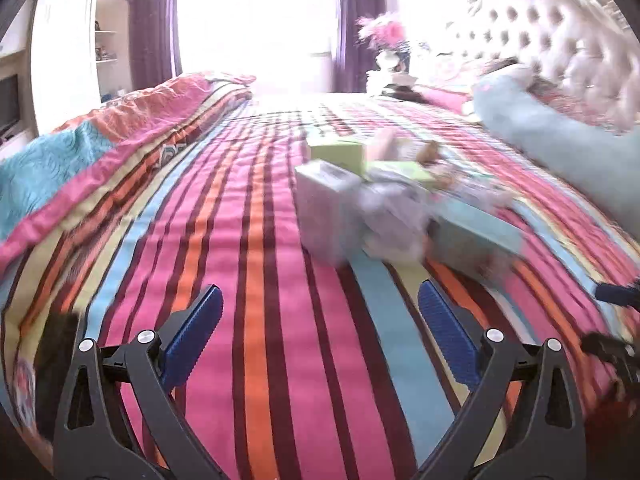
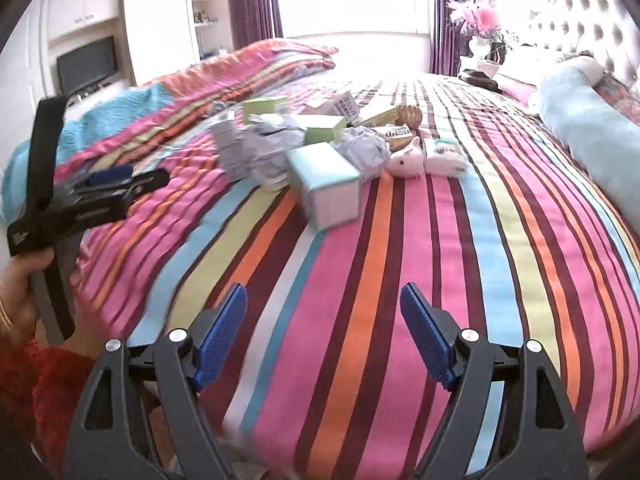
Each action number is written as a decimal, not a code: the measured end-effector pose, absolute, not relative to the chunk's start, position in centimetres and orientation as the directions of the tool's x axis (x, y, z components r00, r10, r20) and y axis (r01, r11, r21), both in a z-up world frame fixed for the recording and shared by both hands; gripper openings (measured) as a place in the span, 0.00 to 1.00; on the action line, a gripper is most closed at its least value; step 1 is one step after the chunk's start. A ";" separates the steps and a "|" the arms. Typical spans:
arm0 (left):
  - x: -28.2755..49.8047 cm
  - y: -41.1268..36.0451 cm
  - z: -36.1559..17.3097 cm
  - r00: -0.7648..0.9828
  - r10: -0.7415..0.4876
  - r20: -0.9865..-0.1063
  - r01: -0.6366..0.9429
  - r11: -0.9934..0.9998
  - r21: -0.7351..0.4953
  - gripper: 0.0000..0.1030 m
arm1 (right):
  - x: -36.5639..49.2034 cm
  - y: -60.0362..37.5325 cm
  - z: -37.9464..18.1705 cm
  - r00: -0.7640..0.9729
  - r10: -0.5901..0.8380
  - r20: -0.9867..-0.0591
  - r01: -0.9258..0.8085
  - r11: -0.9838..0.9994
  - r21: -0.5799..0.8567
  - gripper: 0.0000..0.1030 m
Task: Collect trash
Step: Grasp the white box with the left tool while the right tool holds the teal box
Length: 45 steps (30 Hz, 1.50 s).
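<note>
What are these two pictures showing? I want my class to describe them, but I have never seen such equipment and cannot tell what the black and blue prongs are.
The prongs are two hand-held grippers, one in each of a person's hands; no robot is present. Each carries a wide-angle camera looking forward along its two blue-padded fingers. One picture comes from the left gripper, the other from the right gripper. Both are open and hold nothing. The right camera also catches the person's left hand on the other tool. Ahead lies a bed with a striped bedspread. On it sits a pile of rubbish: a pale blue box, green boxes, crumpled paper and wrappers. The left picture is blurred.
</note>
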<state>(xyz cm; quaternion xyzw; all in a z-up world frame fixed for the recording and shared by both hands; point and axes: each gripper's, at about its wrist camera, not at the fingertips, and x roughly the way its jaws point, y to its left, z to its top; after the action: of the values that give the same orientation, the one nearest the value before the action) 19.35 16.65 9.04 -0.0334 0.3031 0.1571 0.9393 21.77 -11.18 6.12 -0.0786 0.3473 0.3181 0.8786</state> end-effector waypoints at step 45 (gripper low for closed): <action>10.1 17.1 11.0 0.823 -0.041 -0.566 -0.201 0.912 -0.358 0.40 | 16.6 -16.3 8.2 0.495 0.635 -0.593 -0.617 0.738 0.275 0.48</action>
<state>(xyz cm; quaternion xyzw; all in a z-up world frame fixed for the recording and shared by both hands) 10.07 17.11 11.03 -0.2056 0.2942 0.0430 0.9324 16.61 -16.31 8.22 0.0133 0.3482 0.3620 0.8646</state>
